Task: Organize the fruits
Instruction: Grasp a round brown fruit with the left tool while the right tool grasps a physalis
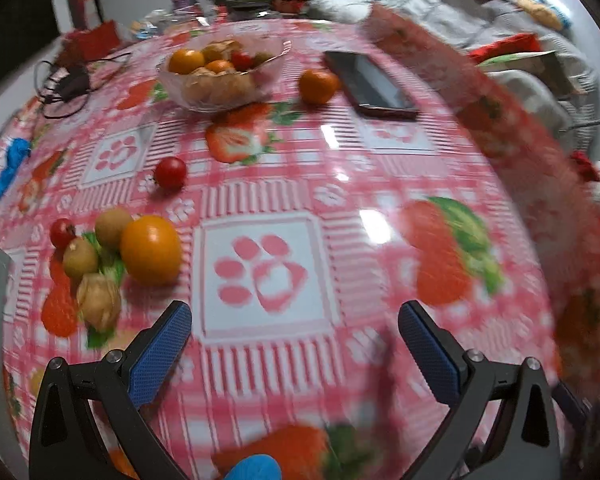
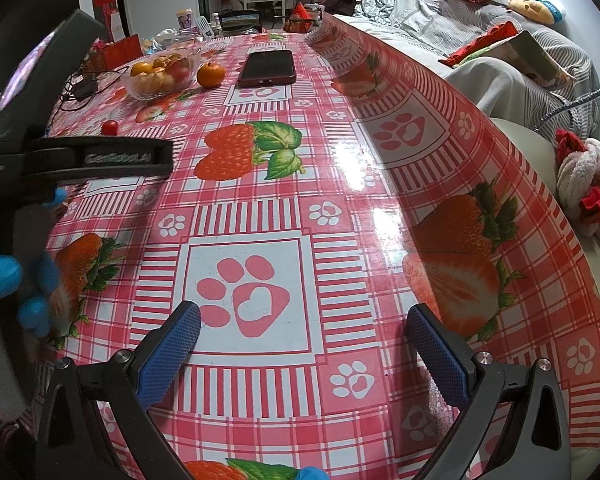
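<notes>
Both the left claw (image 1: 294, 328) and the right claw (image 2: 302, 330) hover released and empty over the tabletop (image 1: 380, 168). Left of the left claw sits a loose cluster: a firm, smooth orange (image 1: 151, 249), best pinched across its middle, and a papery, crushable husked berry (image 1: 99, 301). The far glass bowl (image 1: 220, 74) already holds oranges and tomatoes.

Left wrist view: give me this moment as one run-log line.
left gripper: open, empty | right gripper: open, empty | glass bowl: partly filled | loose: orange, cherry tomato, mandarin
</notes>
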Available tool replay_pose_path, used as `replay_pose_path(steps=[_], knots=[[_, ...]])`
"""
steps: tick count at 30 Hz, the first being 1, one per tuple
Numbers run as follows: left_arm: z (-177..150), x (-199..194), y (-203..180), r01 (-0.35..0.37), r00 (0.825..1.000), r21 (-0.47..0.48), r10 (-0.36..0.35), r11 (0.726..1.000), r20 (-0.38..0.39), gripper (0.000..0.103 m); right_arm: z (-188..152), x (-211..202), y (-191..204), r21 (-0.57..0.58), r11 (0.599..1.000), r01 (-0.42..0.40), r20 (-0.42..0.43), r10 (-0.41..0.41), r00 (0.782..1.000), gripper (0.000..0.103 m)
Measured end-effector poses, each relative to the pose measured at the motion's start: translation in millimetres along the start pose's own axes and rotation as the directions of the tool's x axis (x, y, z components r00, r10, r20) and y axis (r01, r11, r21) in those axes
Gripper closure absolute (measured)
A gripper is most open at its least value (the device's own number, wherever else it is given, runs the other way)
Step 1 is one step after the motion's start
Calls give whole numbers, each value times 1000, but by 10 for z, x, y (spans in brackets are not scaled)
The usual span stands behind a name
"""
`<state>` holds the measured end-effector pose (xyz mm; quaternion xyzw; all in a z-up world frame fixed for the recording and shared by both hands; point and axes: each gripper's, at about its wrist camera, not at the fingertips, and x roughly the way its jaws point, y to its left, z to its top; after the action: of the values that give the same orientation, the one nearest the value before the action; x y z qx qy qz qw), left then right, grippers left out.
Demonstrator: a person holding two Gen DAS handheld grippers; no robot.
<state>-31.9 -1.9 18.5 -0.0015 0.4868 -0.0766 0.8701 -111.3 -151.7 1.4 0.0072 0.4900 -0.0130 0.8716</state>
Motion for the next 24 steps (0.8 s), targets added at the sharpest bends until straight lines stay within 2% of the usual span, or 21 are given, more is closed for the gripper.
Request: replay_pose_path(steps=[1,2,6,9,11,13,17,21,24], knots=[[-67,-82,-28,-7,999,30,5,1000,54,0,2,2,2,-1,1000,4,3,-4,1000,0],[-108,-168,-12,-19,997,57,15,998,74,0,-2,1,3,-3,1000,8,5,-8,1000,0],[-248,-639,212,11,993,56,-18,998,117,0,-7,5,16,-5,1000,21,4,-21,1000,0],[-267,-859,507,-98,982,45,89,994,167,0,1,10,20,0,1000,17,-6,-17,1000,0],[-265,-882,732,-137,978,28,130,990,165,0,4,11,23,4,1000,14,-2,-14,1000,0],[-273,-819,977,-187,976,11,184,982,119,0,0,10,25,10,1000,11,7,-11,1000,0],[-409,-634,1317,-224,973,-21,225,974,44,0,-7,3,25,33,999,-11,36,9,999,0],[-561,-480,1508,-173,985,-59,172,983,-23,0,-17,0,38,41,999,-2,45,0,999,0],[-564,-359,1519,-190,981,-48,187,981,-50,0,-18,-2,44,43,999,-1,46,-1,999,0]])
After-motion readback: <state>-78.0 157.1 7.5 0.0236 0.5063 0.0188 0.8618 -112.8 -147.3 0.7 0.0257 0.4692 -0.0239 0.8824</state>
